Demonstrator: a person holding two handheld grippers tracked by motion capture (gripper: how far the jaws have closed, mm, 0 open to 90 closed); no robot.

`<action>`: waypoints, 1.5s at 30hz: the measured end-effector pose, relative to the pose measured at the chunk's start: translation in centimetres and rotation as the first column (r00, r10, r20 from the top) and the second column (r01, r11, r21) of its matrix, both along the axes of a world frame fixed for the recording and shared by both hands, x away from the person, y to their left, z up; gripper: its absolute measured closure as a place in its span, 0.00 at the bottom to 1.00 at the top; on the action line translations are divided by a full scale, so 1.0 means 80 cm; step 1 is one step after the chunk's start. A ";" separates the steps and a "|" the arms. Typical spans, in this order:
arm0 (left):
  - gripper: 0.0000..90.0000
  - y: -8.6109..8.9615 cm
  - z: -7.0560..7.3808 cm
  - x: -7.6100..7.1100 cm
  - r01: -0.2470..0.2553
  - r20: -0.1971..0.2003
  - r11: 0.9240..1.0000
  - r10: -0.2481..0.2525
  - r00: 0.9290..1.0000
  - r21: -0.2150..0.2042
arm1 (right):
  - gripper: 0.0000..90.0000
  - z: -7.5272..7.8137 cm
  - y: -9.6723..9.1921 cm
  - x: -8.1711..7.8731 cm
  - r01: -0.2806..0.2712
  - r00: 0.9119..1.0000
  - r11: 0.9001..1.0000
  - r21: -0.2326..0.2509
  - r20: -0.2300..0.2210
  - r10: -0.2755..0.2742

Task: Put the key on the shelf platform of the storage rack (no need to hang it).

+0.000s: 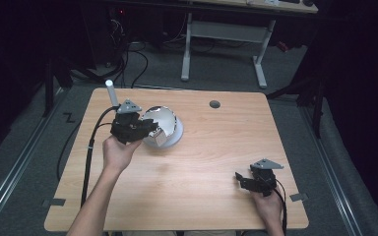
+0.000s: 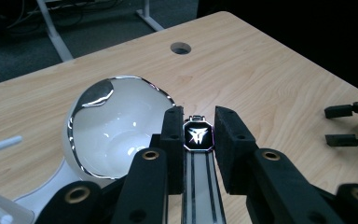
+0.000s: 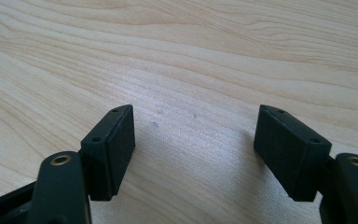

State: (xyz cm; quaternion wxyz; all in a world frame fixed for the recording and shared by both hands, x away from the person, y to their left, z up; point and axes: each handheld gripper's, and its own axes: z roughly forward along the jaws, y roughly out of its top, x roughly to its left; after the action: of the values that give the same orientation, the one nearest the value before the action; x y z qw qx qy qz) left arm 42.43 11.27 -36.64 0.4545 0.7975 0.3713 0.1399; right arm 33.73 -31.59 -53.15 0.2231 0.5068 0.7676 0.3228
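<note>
My left gripper (image 1: 149, 129) (image 2: 199, 120) is shut on a small watch-like piece (image 2: 198, 136): a black octagonal face with a white emblem on a grey striped strap. It hangs over the near rim of a glossy white ball-shaped bowl (image 1: 163, 123) (image 2: 114, 126) with a jagged chrome edge, set on a white base. The right gripper (image 1: 242, 180) (image 3: 196, 135) rests near the table's front right, jaws wide apart over bare wood with nothing between them. Its jaw tips also show in the left gripper view, at the right edge (image 2: 349, 125).
A white rod (image 1: 110, 92) (image 2: 0, 145) stands behind the left hand. A clear plastic piece (image 2: 0, 212) lies beside the bowl's base. The light wood table (image 1: 216, 147) has a round cable hole (image 1: 214, 104) (image 2: 181, 47) at the back. A desk frame stands on the floor beyond.
</note>
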 end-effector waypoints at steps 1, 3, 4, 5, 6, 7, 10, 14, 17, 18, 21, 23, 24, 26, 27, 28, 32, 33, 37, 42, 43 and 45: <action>0.83 -0.001 0.001 0.002 -0.006 0.003 1.000 0.006 1.000 -0.001 | 0.33 0.000 0.000 0.000 0.000 1.000 1.000 0.000 0.000 0.000; 0.83 -0.001 0.001 0.006 -0.016 0.001 1.000 0.016 1.000 -0.012 | 0.33 0.000 0.000 0.000 0.000 1.000 1.000 0.000 0.000 0.000; 0.83 -0.001 0.001 0.009 -0.022 0.003 1.000 0.022 1.000 -0.008 | 0.33 0.000 0.000 0.000 0.000 1.000 1.000 0.000 0.000 0.000; 0.83 -0.001 0.000 0.011 -0.028 0.000 1.000 0.028 1.000 -0.008 | 0.33 0.000 0.000 0.000 0.000 1.000 1.000 0.001 0.000 0.000; 0.83 -0.002 0.000 0.013 -0.031 -0.002 0.999 0.031 1.000 -0.010 | 0.33 0.000 0.000 0.000 0.000 1.000 1.000 0.001 0.000 0.000; 0.83 -0.003 0.000 0.015 -0.036 -0.003 0.999 0.036 0.999 -0.009 | 0.33 0.000 0.000 0.000 0.000 1.000 1.000 0.001 0.000 0.000; 0.83 -0.007 -0.001 0.021 -0.050 0.001 0.999 0.050 0.999 0.009 | 0.33 0.000 0.000 0.000 0.000 1.000 1.000 0.002 -0.001 0.000; 0.83 -0.011 -0.003 0.027 -0.059 0.001 0.998 0.059 0.998 0.022 | 0.33 0.000 0.000 0.000 0.000 1.000 1.000 0.001 -0.001 0.000; 0.83 -0.015 -0.006 0.032 -0.072 0.006 0.997 0.071 0.997 0.036 | 0.33 0.000 0.000 0.000 0.000 1.000 1.000 0.001 -0.001 0.000; 0.83 -0.016 -0.007 0.034 -0.074 0.007 0.996 0.074 0.997 0.038 | 0.33 0.000 0.000 0.000 -0.001 1.000 1.000 0.002 -0.002 0.001; 0.83 -0.017 -0.011 0.039 -0.088 0.002 0.996 0.088 0.996 0.035 | 0.33 0.000 0.000 0.000 0.001 1.000 1.000 0.006 -0.002 -0.001; 0.83 -0.018 -0.014 0.043 -0.094 -0.003 0.995 0.094 0.996 0.043 | 0.33 0.000 0.000 0.000 -0.001 1.000 1.000 0.003 -0.003 0.001; 0.83 -0.018 -0.016 0.045 -0.098 -0.004 0.994 0.099 0.995 0.048 | 0.33 0.000 0.000 0.000 -0.003 1.000 1.000 0.000 -0.001 0.003; 0.83 -0.019 -0.018 0.047 -0.104 -0.006 0.993 0.104 0.995 0.058 | 0.33 0.000 0.000 0.000 0.000 1.000 1.000 0.003 -0.001 0.000; 0.83 -0.020 -0.019 0.048 -0.106 -0.007 0.992 0.106 0.994 0.064 | 0.33 0.000 0.000 0.000 0.000 1.000 1.000 0.003 -0.001 0.000; 0.83 -0.021 -0.021 0.049 -0.107 -0.009 0.992 0.108 0.994 0.068 | 0.33 0.000 0.000 0.000 0.000 1.000 1.000 0.003 -0.001 0.000; 0.83 -0.023 -0.026 0.053 -0.114 -0.012 0.990 0.115 0.993 0.080 | 0.33 0.000 0.000 0.000 -0.001 1.000 1.000 0.003 -0.001 0.001; 0.83 -0.024 -0.027 0.054 -0.116 -0.014 0.990 0.117 0.993 0.084 | 0.33 0.000 0.000 0.000 -0.001 1.000 1.000 0.003 -0.001 0.001; 0.83 -0.026 -0.033 0.058 -0.124 -0.020 0.988 0.127 0.992 0.090 | 0.33 0.000 0.000 0.000 -0.002 1.000 1.000 0.002 -0.001 0.002; 0.83 -0.024 -0.043 0.061 -0.145 -0.034 0.985 0.149 0.988 0.088 | 0.33 0.000 0.000 -0.001 -0.003 1.000 1.000 0.004 -0.003 0.003; 0.83 -0.022 -0.044 0.063 -0.149 -0.039 0.986 0.153 0.987 0.080 | 0.33 0.000 -0.001 -0.001 -0.003 1.000 1.000 0.004 -0.003 0.004; 0.83 -0.020 -0.048 0.065 -0.160 -0.046 0.985 0.164 0.985 0.068 | 0.32 0.000 -0.001 0.000 -0.004 1.000 1.000 0.004 -0.002 0.004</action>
State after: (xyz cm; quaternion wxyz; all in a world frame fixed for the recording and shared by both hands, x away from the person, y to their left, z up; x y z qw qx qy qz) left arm 47.65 9.66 -40.44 0.4063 0.7820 0.4419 0.1677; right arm 33.69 -31.64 -53.14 0.2205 0.5063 0.7680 0.3243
